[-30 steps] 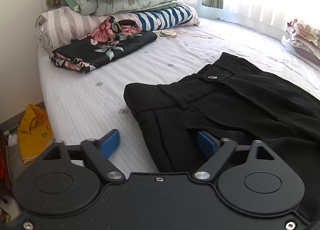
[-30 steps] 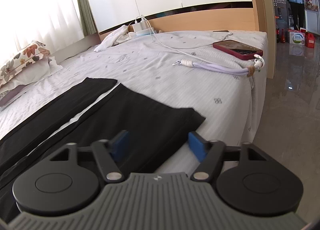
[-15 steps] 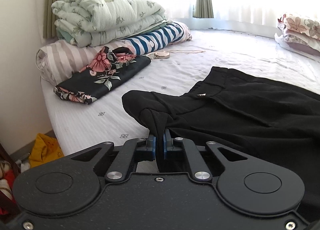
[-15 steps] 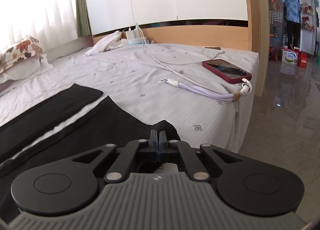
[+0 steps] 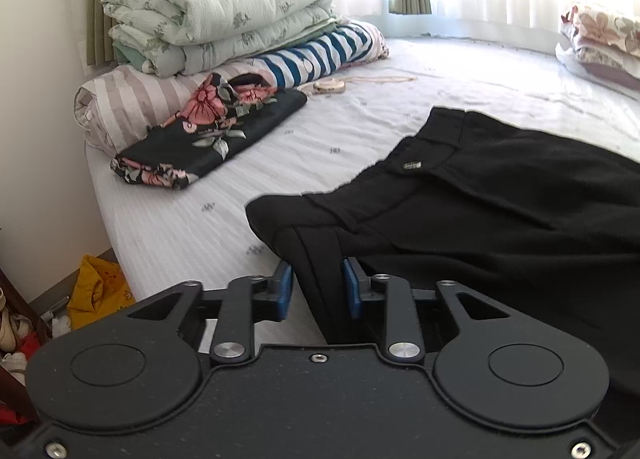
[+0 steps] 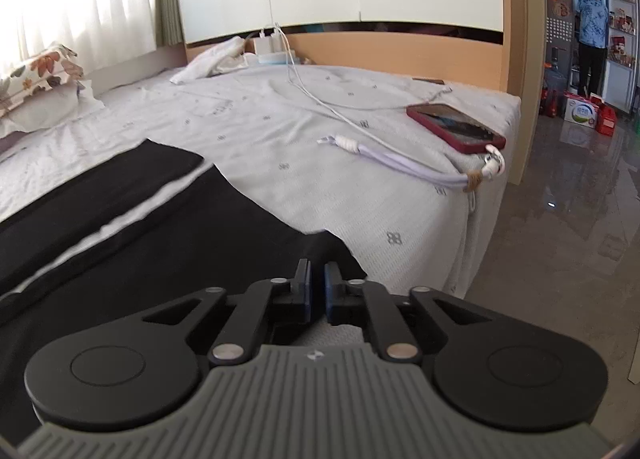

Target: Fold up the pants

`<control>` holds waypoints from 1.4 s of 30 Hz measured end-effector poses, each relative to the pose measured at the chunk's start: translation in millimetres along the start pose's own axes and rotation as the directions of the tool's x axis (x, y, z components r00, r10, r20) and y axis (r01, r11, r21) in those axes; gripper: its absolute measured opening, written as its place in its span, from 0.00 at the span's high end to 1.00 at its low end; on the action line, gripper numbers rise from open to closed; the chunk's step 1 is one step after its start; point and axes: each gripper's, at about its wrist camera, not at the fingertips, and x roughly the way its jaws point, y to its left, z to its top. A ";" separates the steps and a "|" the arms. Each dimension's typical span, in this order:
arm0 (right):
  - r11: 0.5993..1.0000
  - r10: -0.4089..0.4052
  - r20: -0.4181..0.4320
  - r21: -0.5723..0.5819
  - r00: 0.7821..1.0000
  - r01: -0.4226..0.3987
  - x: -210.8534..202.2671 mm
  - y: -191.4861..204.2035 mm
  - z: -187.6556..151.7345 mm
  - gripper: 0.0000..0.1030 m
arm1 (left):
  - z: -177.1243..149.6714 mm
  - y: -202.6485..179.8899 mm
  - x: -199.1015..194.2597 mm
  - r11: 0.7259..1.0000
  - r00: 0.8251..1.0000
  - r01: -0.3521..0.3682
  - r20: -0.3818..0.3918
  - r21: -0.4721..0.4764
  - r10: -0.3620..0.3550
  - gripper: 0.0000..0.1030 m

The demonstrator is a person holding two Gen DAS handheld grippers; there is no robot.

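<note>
Since half a second ago our left gripper (image 5: 316, 287) and right gripper (image 6: 316, 287) are opening narrowly, releasing the black pants (image 5: 480, 199) flat on the bed (image 5: 340, 131), cloth between both.

The black pants (image 5: 500, 211) lay spread flat on the white bed (image 5: 320, 139), waistband with its small metal clasp toward the left, both legs stretching right, slightly apart.

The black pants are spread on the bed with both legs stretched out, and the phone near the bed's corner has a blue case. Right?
Not quite. The phone has a red case, not blue; the right wrist view shows it. The black pants do lie spread on the bed, both legs stretched out.
</note>
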 end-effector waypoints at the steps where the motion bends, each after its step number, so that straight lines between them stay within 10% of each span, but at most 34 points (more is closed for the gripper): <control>1: 1.000 0.007 0.009 -0.003 1.000 -0.007 -5.1 1.7 3.6 0.68 | 3.2 1.2 -3.1 1.000 1.000 -0.002 0.009 0.003 0.001 0.62; 8: 0.989 0.149 0.040 0.003 0.988 -0.149 -34.7 23.0 45.9 0.42 | 44.6 -0.1 -32.7 0.996 0.993 0.085 0.084 0.026 -0.087 0.18; 25: 0.931 0.364 -0.016 -0.025 0.931 -0.364 -16.2 142.5 137.2 0.13 | 160.1 -99.8 -10.7 0.904 0.903 0.427 -0.053 0.012 -0.426 0.03; 35: 0.912 0.401 -0.185 0.173 0.897 -0.372 82.5 199.1 153.5 0.07 | 201.1 -127.3 113.3 0.893 0.869 0.384 -0.234 -0.236 -0.436 0.02; 42: 0.933 0.349 -0.187 0.158 0.918 -0.322 138.1 248.5 144.1 0.00 | 192.7 -143.5 204.8 0.863 0.840 0.268 -0.334 -0.428 -0.427 0.02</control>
